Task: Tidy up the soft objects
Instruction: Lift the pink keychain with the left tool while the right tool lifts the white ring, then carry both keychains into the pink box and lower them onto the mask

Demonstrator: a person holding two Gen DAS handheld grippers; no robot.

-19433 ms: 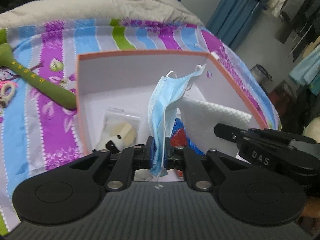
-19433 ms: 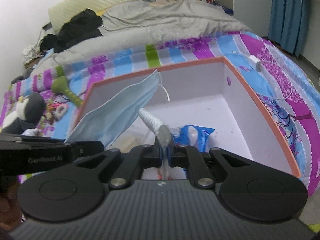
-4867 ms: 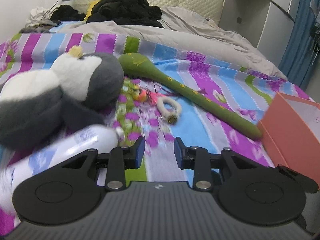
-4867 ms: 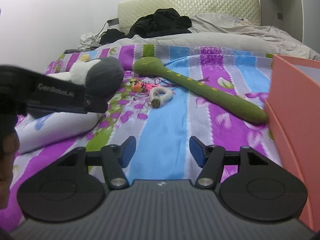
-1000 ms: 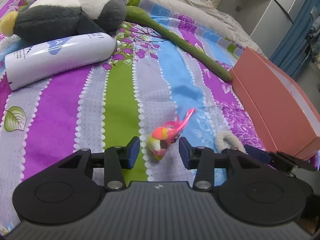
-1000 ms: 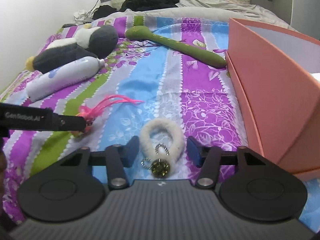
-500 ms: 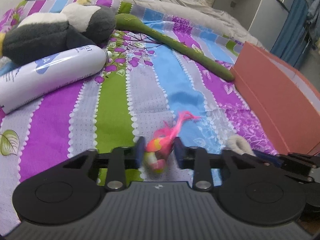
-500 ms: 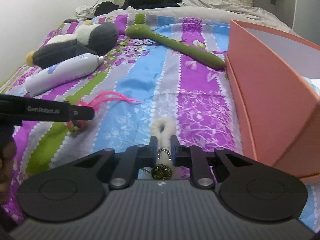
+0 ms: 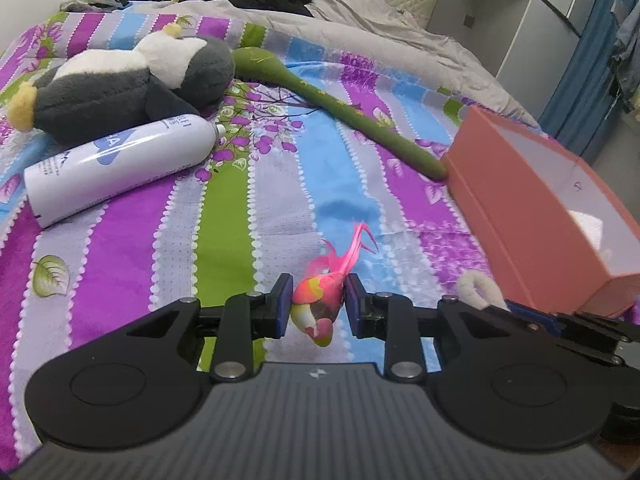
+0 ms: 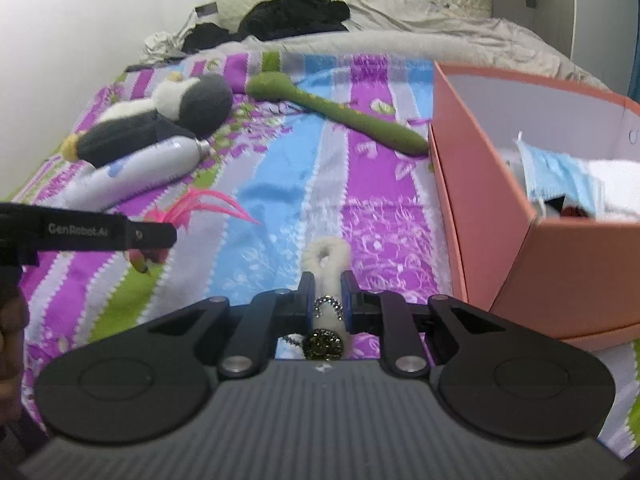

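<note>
We see the left gripper (image 9: pixel 316 307) clamped on a pink feather bird toy (image 9: pixel 324 298) & the right gripper (image 10: pixel 326 305) clamped on a fluffy white ring (image 10: pixel 326 258), both low over a striped floral bedspread (image 9: pixel 132 248) w/ an orange box (image 10: pixel 492 216) beside, grey duvet (image 9: pixel 360 16) behind.
</note>
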